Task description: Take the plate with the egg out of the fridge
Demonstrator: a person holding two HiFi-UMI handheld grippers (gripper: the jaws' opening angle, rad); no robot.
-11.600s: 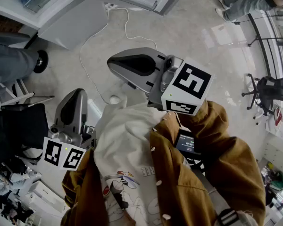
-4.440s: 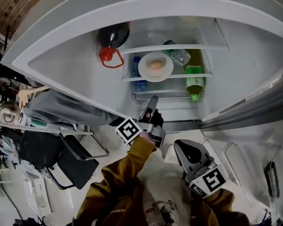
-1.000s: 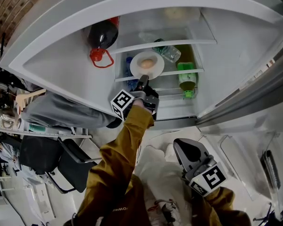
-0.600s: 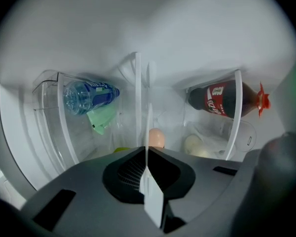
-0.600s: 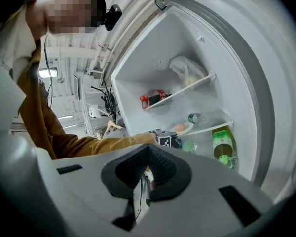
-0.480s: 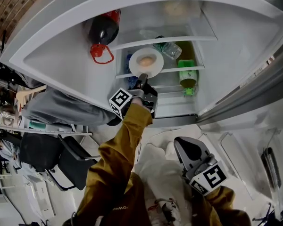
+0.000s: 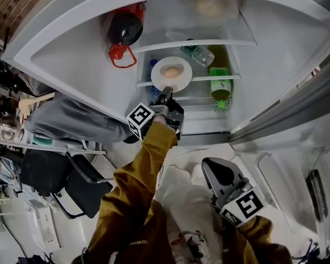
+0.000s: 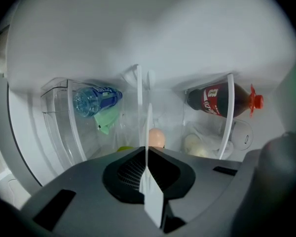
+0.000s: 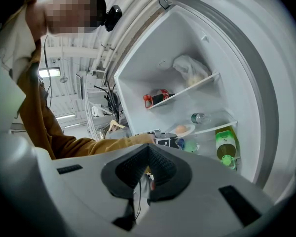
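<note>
A white plate with a brown egg on it rests on a glass shelf inside the open fridge. My left gripper reaches up to the plate's near rim. In the left gripper view the plate stands edge-on as a thin white line between the jaws, the egg just behind it; my left gripper is shut on that rim. My right gripper hangs low by my body, shut and empty, and points at the fridge in its own view.
The shelves also hold a cola bottle with a red cap, a clear water bottle, a green bottle and a blue bottle. A pale bag lies on the top shelf. A black chair stands at the left.
The left gripper reached up from below the fridge to the plate several seconds ago. Over the last second it has stayed at the plate's near rim; plate and right gripper have barely moved.
</note>
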